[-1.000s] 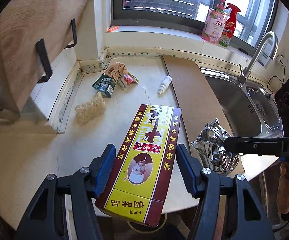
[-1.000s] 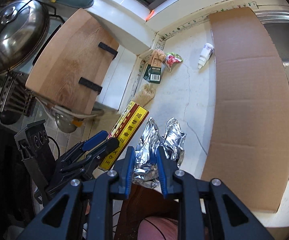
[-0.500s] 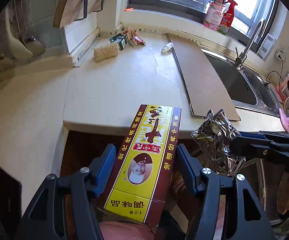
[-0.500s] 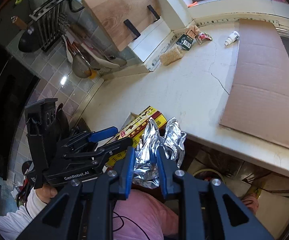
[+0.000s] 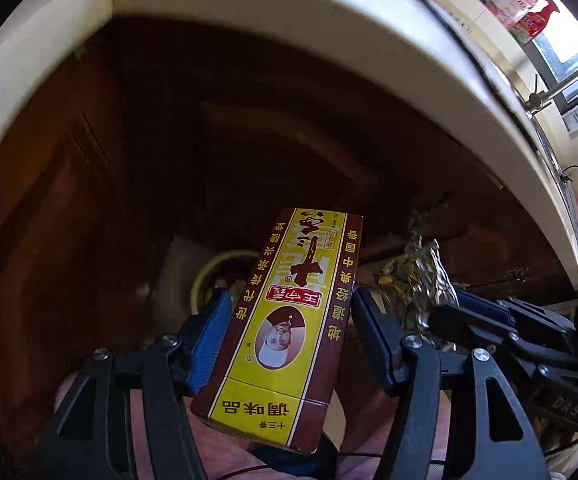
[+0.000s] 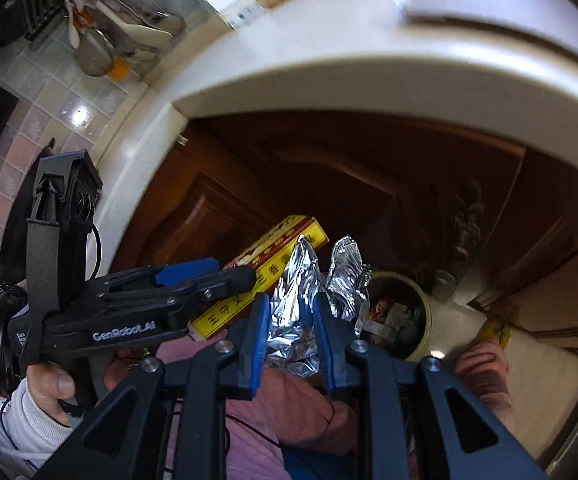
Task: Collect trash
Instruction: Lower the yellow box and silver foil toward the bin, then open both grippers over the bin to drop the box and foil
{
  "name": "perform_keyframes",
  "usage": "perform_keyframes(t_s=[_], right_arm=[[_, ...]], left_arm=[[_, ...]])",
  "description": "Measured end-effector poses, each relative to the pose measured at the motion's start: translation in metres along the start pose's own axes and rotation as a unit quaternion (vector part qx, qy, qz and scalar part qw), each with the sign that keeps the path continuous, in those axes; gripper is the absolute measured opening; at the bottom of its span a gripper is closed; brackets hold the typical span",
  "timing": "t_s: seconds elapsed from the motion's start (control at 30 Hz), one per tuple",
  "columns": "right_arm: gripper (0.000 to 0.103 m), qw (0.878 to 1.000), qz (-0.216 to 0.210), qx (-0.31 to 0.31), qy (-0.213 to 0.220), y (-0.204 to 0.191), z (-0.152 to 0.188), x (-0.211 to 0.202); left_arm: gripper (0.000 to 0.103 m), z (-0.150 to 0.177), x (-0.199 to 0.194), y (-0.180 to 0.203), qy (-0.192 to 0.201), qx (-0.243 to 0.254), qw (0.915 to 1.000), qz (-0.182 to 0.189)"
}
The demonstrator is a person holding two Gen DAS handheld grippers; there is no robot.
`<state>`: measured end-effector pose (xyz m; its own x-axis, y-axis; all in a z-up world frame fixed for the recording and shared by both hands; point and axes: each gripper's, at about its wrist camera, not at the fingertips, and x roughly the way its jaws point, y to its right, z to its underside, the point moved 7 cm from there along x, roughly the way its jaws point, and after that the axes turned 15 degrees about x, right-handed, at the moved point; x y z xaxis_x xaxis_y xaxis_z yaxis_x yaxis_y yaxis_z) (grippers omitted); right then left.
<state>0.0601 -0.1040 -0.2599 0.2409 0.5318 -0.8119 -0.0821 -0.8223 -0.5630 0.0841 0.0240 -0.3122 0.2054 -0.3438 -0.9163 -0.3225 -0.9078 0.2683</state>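
Gripping a long yellow-and-maroon seasoning box (image 5: 289, 320), the left gripper (image 5: 291, 334) has its blue-padded jaws clamped on the carton's two long sides, below the pale rim of the kitchen surface (image 5: 369, 28). The carton carries Chinese print, including "调味品" and "十三香" on its near end, a red label and an oval portrait of a man. To its right, the right gripper (image 6: 291, 332) has its jaws pressed together on a crumpled wad of silver foil (image 6: 313, 280). Both pieces of trash hang in the air before dark brown wooden cabinet doors (image 6: 329, 168). In the right wrist view a round cream-rimmed bin (image 6: 425, 312), with colourful wrappers inside, stands on the floor just right of and beyond the foil. White lettering on the left gripper's body reads "GenRobot.AI". A spray bottle with a red label (image 5: 529, 20) stands far right by the window.
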Motion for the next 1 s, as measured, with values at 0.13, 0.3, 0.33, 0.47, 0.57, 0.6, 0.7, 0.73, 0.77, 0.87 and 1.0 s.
perform_keyframes(t_s=[0.13, 0.3, 0.33, 0.47, 0.57, 0.6, 0.7, 0.73, 0.77, 0.87, 1.0], right_arm=[[0.023, 1.0, 0.007, 0.013, -0.014, 0.013, -0.003, 0.02], [0.024, 0.999, 0.03, 0.003, -0.028, 0.018, -0.001, 0.049], [0.024, 0.999, 0.035, -0.002, -0.027, 0.021, -0.001, 0.053], [0.025, 0.997, 0.056, -0.009, -0.049, 0.03, 0.005, 0.077], [0.025, 0.996, 0.068, -0.009, -0.058, 0.039, 0.007, 0.087], [0.025, 0.996, 0.071, -0.01, -0.059, 0.04, 0.008, 0.089], [0.025, 0.995, 0.076, -0.007, -0.056, 0.045, 0.009, 0.091], [0.027, 0.996, 0.076, -0.004, -0.053, 0.047, 0.008, 0.09], [0.029, 0.996, 0.077, -0.002, -0.05, 0.048, 0.008, 0.089], [0.033, 0.996, 0.079, -0.003, -0.035, 0.047, 0.006, 0.085], [0.033, 0.997, 0.078, -0.016, -0.019, 0.04, 0.005, 0.078]], left_arm=[[0.06, 0.007, 0.023, -0.005, -0.018, -0.001, 0.9998, -0.008], [0.061, 0.01, 0.046, -0.002, -0.035, 0.008, 0.9993, -0.01], [0.061, 0.01, 0.05, -0.002, -0.037, 0.009, 0.9992, -0.011], [0.061, 0.013, 0.071, 0.002, -0.055, 0.015, 0.9983, -0.01], [0.063, 0.017, 0.088, -0.001, -0.078, 0.017, 0.9967, -0.013], [0.065, 0.017, 0.09, -0.004, -0.084, 0.015, 0.9963, -0.011], [0.078, 0.023, 0.096, -0.011, -0.093, 0.011, 0.9955, -0.017], [0.084, 0.025, 0.097, -0.014, -0.094, 0.009, 0.9953, -0.018], [0.085, 0.027, 0.098, -0.017, -0.094, 0.006, 0.9954, -0.017], [0.085, 0.029, 0.097, -0.02, -0.091, 0.004, 0.9956, -0.022], [0.086, 0.029, 0.09, -0.022, -0.081, 0.005, 0.9964, -0.025]])
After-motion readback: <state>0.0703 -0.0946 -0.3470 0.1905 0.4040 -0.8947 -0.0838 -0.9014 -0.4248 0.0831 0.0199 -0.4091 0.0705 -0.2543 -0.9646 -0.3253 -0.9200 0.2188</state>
